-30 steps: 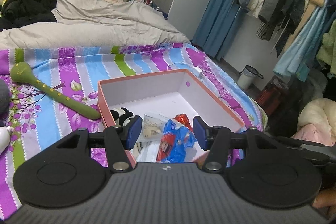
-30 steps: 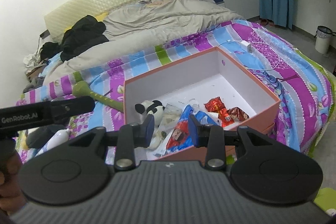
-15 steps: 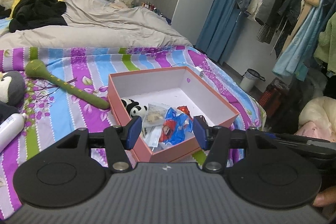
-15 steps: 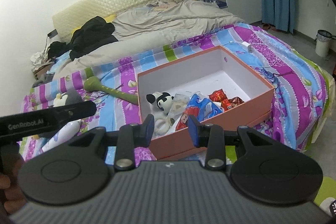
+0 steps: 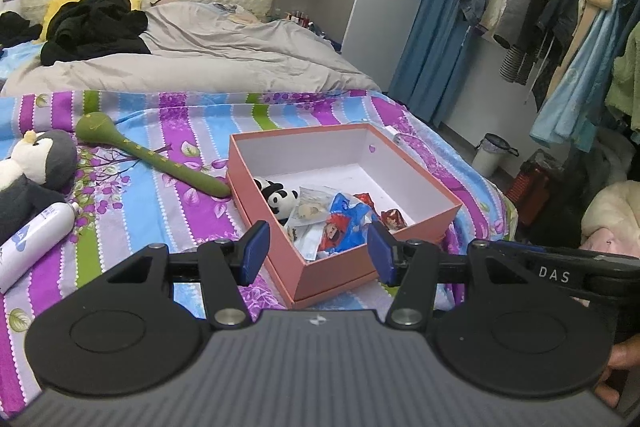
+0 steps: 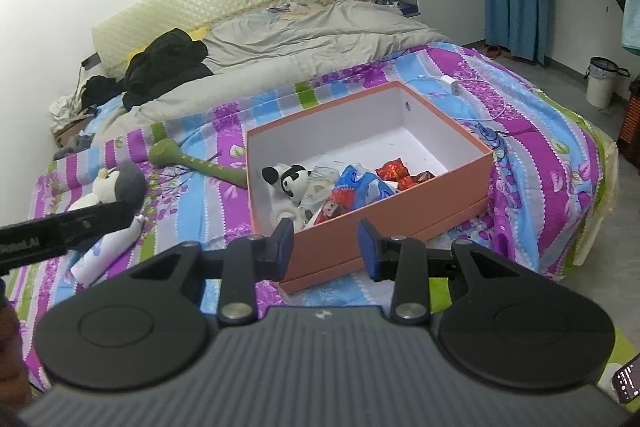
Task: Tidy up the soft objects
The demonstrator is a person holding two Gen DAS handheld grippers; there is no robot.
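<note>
A: While both claws hang short of the bed, I see the left gripper [image 5: 317,247] with jaws apart and empty, and the right gripper [image 6: 324,249] likewise apart, gripping nothing.

B: Where do the soft things lie?

A: I find the box [image 5: 424,183] open on the striped sheet [image 5: 132,203]. Its near end holds the panda [image 5: 280,198] at the left wall, with the blue packet [image 5: 344,227] and red wrappers [image 6: 394,171] beside it. The far end shows bare white floor.

B: And outside the box?

A: I note the penguin [image 5: 38,163] on the sheet, well left of the box, the bottle [image 5: 32,243] just beside it. The green mallet [image 5: 160,163] lies between them, its tip touching the box's left wall.
</note>
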